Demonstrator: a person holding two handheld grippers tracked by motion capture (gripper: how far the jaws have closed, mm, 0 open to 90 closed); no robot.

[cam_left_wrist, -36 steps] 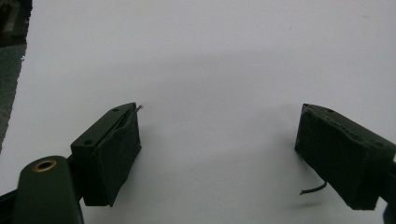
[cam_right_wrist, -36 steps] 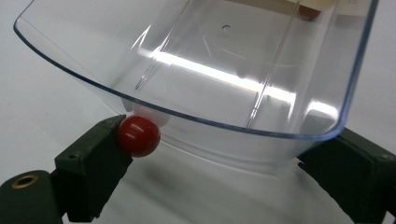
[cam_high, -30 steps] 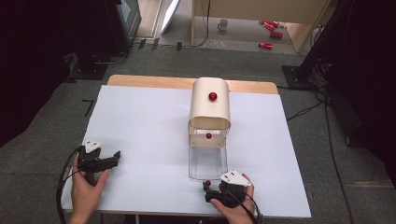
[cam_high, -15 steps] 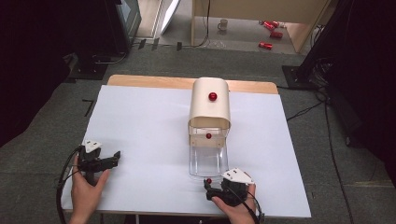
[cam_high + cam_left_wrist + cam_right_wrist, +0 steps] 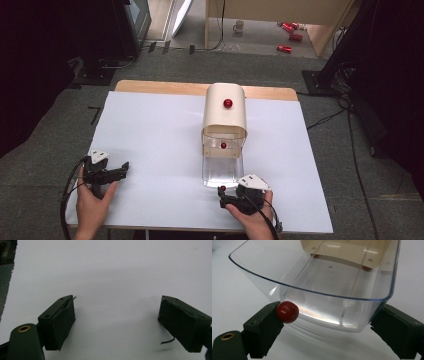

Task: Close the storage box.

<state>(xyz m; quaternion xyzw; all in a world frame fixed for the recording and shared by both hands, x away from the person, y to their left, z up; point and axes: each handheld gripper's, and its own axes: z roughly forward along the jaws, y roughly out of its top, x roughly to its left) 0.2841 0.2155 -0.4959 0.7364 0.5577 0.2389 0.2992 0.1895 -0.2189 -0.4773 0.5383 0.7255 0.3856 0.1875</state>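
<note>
Nothing has shifted: clear drawer [image 5: 221, 170] stands pulled out toward the tabletop's near edge. Right tool [image 5: 329, 322] straddles its red knob [image 5: 287, 311], ungripped; left tool [image 5: 117, 322] open, idle. Closing remains.

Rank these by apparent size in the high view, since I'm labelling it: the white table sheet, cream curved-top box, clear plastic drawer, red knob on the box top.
1. white table sheet
2. cream curved-top box
3. clear plastic drawer
4. red knob
</note>
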